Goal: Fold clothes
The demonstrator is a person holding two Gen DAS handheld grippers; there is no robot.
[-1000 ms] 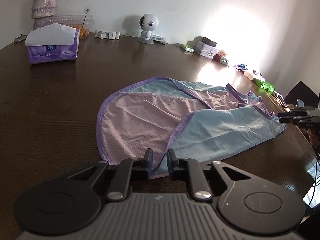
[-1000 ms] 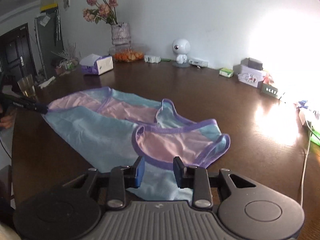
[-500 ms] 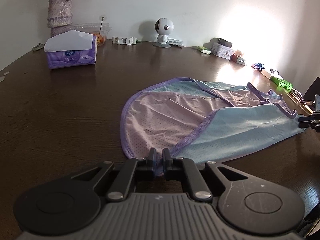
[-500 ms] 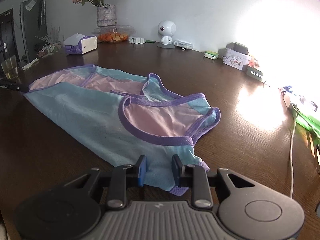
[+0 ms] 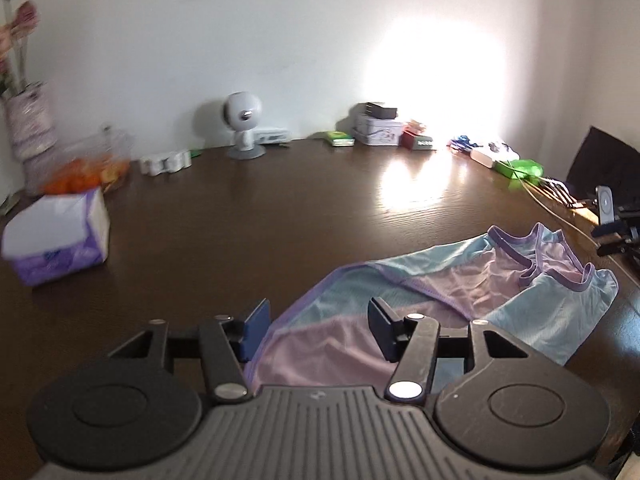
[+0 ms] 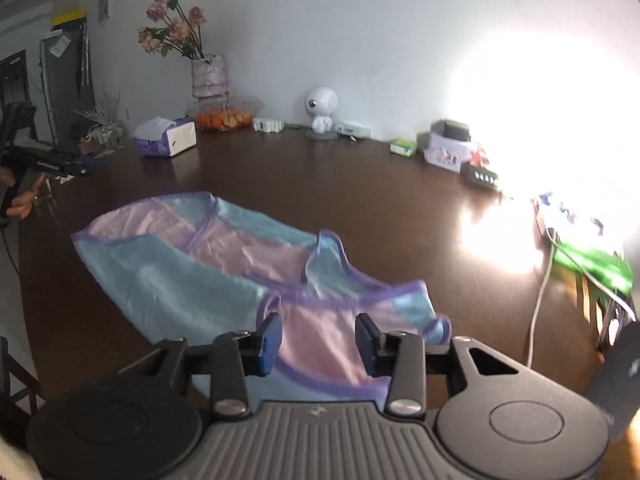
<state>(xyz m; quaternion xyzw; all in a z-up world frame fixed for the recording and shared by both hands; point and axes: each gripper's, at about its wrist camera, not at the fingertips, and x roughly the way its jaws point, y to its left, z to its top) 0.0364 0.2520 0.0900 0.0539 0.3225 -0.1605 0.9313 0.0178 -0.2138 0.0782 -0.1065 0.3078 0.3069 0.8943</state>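
A light blue and pink sleeveless top with purple trim lies folded lengthwise on the dark wooden table. My left gripper is open and raised above the hem end of the top, holding nothing. In the right wrist view the top stretches from left to centre. My right gripper is open above its neck and strap end, holding nothing. The left gripper also shows in the right wrist view, off the cloth at the left table edge.
A purple tissue box, a bowl of oranges, a vase of flowers, a white robot figure, small boxes and green items with cables line the table's far and right edges.
Both grippers opened, let go of the top and lifted away. The top now lies free on the table, folded over. The left gripper swung left, off the hem.
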